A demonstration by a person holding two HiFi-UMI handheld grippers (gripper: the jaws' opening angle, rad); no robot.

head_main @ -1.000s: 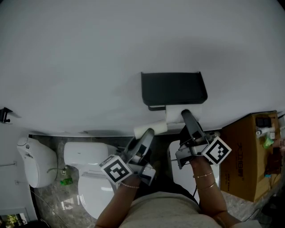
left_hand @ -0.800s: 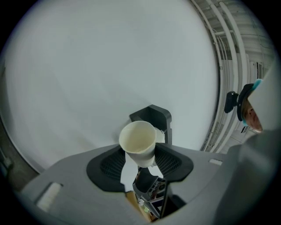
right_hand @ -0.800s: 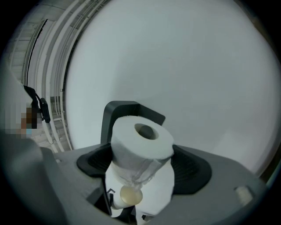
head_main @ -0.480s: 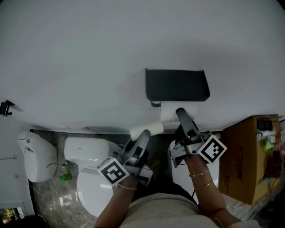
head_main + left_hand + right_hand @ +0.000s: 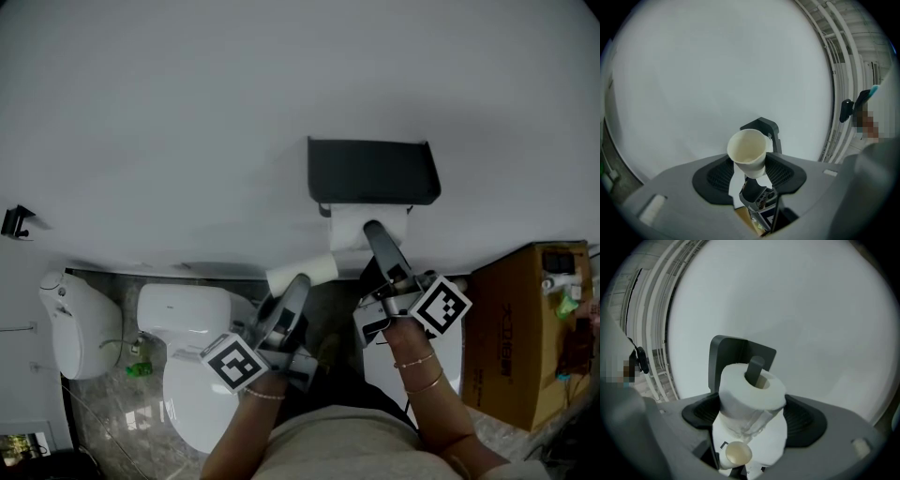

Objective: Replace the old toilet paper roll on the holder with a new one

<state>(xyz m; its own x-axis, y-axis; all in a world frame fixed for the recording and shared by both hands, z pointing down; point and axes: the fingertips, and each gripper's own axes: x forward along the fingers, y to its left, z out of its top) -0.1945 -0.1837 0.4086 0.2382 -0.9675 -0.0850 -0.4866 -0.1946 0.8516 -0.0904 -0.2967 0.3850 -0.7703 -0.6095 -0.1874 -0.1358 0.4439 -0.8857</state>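
Note:
A black wall holder point(image 5: 373, 173) hangs at the upper middle of the head view. A white toilet paper roll point(image 5: 356, 230) sits just below it, with my right gripper point(image 5: 373, 232) shut on it. In the right gripper view the roll point(image 5: 750, 392) fills the gap between the pads, and the holder's dark rod point(image 5: 754, 367) passes through its core. My left gripper point(image 5: 296, 284) is shut on an empty cardboard tube point(image 5: 302, 273), held left of the holder and clear of it. The tube point(image 5: 747, 152) stands end-on between the left jaws.
Below on the floor stand a white toilet point(image 5: 187, 375), a white bin point(image 5: 75, 333) at the left and a cardboard box point(image 5: 525, 328) at the right. A small hook point(image 5: 11, 222) sticks out of the wall at far left. White pipes point(image 5: 843, 56) run up the side wall.
My left gripper has carried the cardboard tube a little leftward, away from the roll and the holder. The right gripper stays on the roll under the holder.

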